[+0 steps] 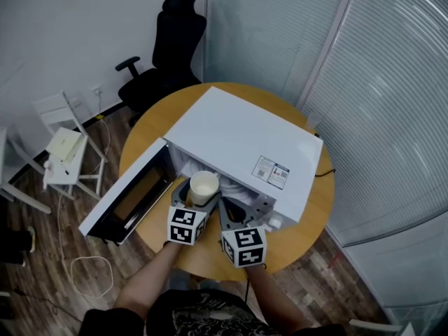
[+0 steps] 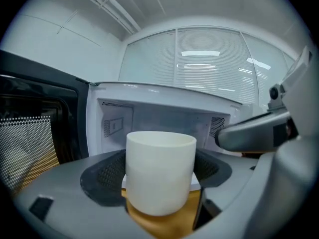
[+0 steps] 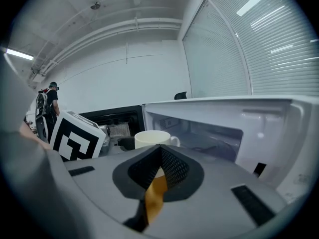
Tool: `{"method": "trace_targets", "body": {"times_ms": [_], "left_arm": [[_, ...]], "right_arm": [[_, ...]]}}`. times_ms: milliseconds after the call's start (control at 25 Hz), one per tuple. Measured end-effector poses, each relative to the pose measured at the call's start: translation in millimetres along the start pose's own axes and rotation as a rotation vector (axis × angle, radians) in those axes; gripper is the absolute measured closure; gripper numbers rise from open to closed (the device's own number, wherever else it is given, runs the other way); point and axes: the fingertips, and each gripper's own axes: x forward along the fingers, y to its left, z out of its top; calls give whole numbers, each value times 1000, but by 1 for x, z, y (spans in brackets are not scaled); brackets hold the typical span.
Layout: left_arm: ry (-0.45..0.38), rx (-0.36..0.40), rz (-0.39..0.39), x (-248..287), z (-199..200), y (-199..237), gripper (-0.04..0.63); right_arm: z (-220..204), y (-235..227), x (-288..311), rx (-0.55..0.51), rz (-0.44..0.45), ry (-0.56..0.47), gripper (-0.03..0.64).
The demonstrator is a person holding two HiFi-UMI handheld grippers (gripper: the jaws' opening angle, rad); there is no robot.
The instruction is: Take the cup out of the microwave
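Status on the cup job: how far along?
Done: the microwave door is open and the left gripper is clamped on the cup. In hand: the cup looks just clear of the cavity, with the table wood showing beneath it. Left: setting it down. The right gripper is shut and empty.

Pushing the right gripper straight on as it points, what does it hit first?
Most likely the white cup, just beyond the closed tips of the right gripper; the open microwave cavity lies behind it. Depth is unclear.
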Motion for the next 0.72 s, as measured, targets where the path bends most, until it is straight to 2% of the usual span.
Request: {"method": "trace_targets", "body": {"times_ms": [320,720], "left_arm": [[-22,-1,-2,-23,4,7,175],[-29,-7,-50,-62,6,18,175]], "right_arm": [[3,19,1,-5,-4,-3,601],[8,43,-5,4,-90,-11,601]]}}
